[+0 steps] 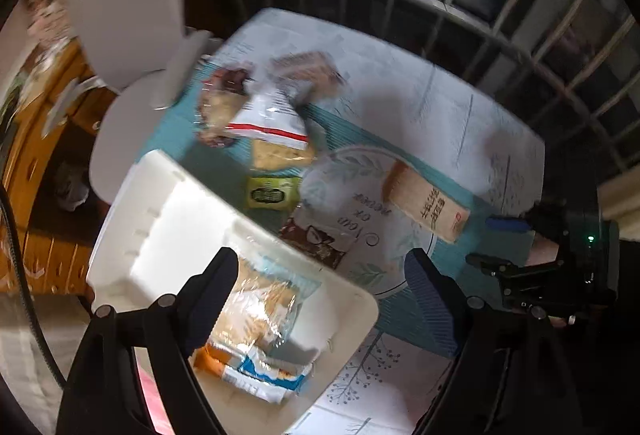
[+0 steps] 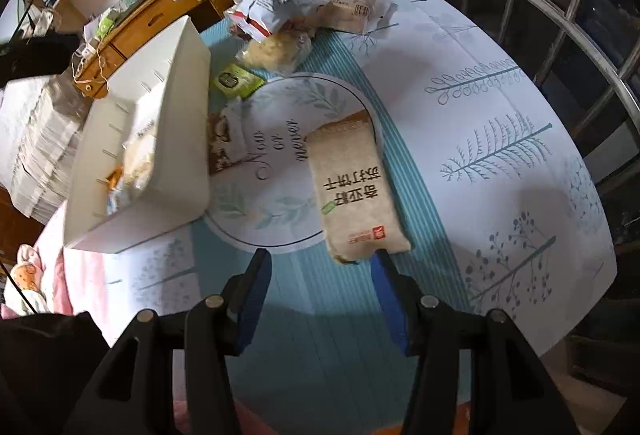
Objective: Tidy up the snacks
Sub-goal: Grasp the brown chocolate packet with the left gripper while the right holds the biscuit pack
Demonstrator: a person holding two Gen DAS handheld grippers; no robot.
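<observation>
A white bin [image 1: 160, 219] sits on the table's left side and holds a clear cracker packet [image 1: 260, 315]; the bin also shows in the right wrist view [image 2: 184, 139]. My left gripper [image 1: 320, 271] is open above the bin's near corner, holding nothing. A tan cracker pack [image 2: 356, 191] lies on the round mat [image 2: 280, 163], also seen in the left wrist view [image 1: 428, 201]. My right gripper [image 2: 320, 259] is open, its right finger [image 2: 390, 299] just at the pack's near end.
More snacks lie behind the mat: a green packet [image 2: 236, 79], a brown packet [image 2: 224, 143] next to the bin, a white red-striped bag [image 2: 268, 15] and clear wrapped biscuits [image 2: 276, 51]. A white chair [image 1: 132, 15] and wooden cabinet [image 2: 160, 19] stand behind; window bars [image 2: 560, 15] are to the right.
</observation>
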